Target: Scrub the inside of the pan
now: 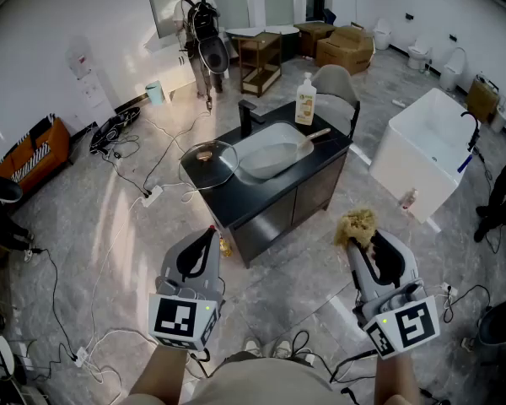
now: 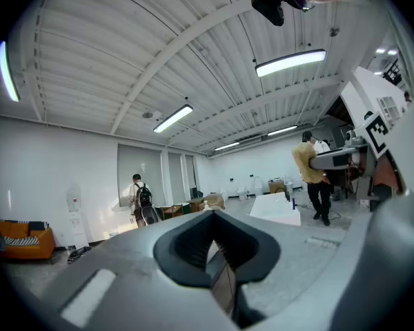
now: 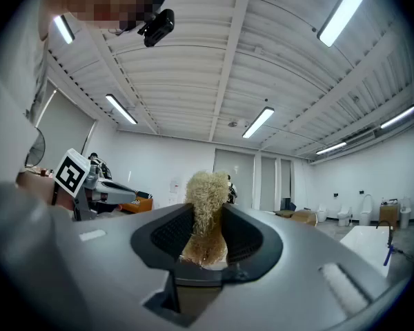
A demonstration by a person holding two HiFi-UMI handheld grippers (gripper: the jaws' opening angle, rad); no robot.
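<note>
Left gripper (image 1: 209,233) and right gripper (image 1: 363,241): grey shells, black jaw pads. Marker cubes (image 1: 184,319): black-and-white squares. Scrubber (image 3: 205,216): straw-yellow, fibrous. Counter (image 1: 333,146): black. Sink basin (image 1: 270,154): pale grey. Soap bottle (image 1: 304,99): cream-yellow. Floor (image 1: 110,226): grey, marbled. Bathtub (image 1: 426,150): white.

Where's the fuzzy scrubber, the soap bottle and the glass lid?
Scrubber (image 3: 207,188): right gripper view, on its fluffy top tuft above the jaws.
Soap bottle (image 1: 304,104): head view, on its label.
Glass lid (image 1: 215,169): head view, on the glass beside its knob.
</note>
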